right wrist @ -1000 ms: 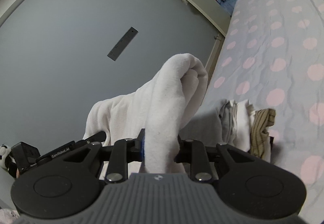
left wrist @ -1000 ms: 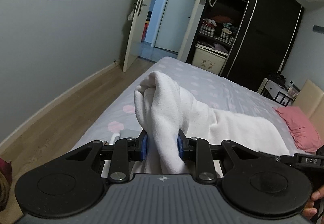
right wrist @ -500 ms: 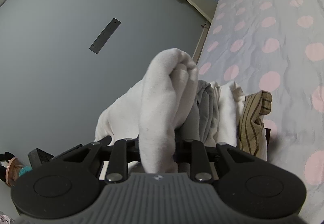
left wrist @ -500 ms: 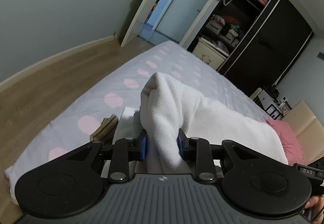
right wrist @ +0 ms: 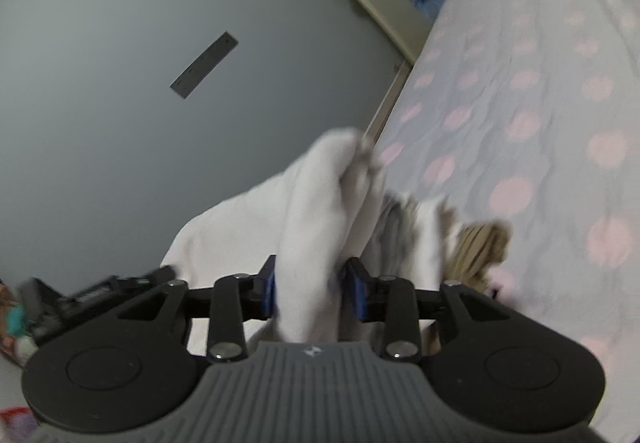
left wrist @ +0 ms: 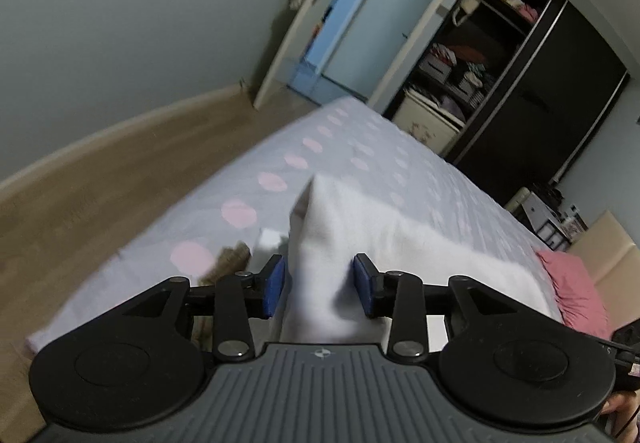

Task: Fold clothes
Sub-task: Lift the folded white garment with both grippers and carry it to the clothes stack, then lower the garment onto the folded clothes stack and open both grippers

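Holding a bunched fold of the white garment [left wrist: 320,267], the left gripper [left wrist: 319,291] has its 2 blue-padded jaws parted a little wider than the cloth, the left pad showing a sliver of gap and the right pad touching the fabric, so whether it truly pinches is hard to tell. From that gripper the garment stretches rightward across the bed [left wrist: 400,171], whose pale sheet carries pink dots, toward a pink pillow [left wrist: 572,283] at the bed's far right. Left of the garment, on the bed near its edge, lie a tan striped piece [left wrist: 232,259] and a white piece, both blurred. Beyond the bed's far end stand an open door [left wrist: 304,27] and a dark wardrobe [left wrist: 540,83]. The right gripper [right wrist: 311,291] has its jaws closed against a thick roll of the white garment [right wrist: 320,203], pads pressing both sides. Right of that roll, folded clothes [right wrist: 408,227] and a tan striped item [right wrist: 480,247] rest on the bed [right wrist: 540,103].
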Action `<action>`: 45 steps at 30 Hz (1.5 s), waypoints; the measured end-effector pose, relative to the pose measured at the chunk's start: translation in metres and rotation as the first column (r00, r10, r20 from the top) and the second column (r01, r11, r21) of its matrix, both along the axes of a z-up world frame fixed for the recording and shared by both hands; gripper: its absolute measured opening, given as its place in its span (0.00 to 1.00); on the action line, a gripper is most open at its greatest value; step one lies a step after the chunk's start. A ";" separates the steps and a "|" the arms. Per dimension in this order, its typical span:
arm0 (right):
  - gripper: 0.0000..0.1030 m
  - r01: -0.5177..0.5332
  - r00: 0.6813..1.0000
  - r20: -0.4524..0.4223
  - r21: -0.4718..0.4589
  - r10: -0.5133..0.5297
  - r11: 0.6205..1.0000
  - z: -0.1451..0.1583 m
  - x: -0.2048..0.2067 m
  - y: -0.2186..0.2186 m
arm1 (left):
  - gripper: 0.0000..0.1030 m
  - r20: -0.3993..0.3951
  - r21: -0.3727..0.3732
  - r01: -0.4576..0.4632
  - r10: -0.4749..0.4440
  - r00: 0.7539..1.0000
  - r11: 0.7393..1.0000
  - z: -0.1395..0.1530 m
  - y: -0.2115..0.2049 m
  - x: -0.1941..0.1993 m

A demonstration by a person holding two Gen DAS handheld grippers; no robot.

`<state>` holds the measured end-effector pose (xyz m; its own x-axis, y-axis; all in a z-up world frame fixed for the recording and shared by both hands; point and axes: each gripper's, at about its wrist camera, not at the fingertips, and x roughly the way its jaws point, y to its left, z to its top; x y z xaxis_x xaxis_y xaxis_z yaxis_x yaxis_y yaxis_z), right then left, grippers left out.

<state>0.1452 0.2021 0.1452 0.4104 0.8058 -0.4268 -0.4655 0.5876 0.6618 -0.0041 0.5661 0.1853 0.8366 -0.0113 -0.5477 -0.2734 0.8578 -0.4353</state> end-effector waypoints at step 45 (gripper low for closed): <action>0.48 -0.080 0.874 0.424 -0.361 0.240 0.929 0.037 -0.100 0.036 | 0.42 -0.103 0.343 -0.067 0.108 0.989 0.937 0.025 -0.090 -0.047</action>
<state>0.0456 0.2384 0.1822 0.4993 0.7267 -0.4719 -0.7712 0.6209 0.1402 -0.0515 0.4760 0.2101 0.7551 0.2618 -0.6011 -0.3855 0.9189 -0.0840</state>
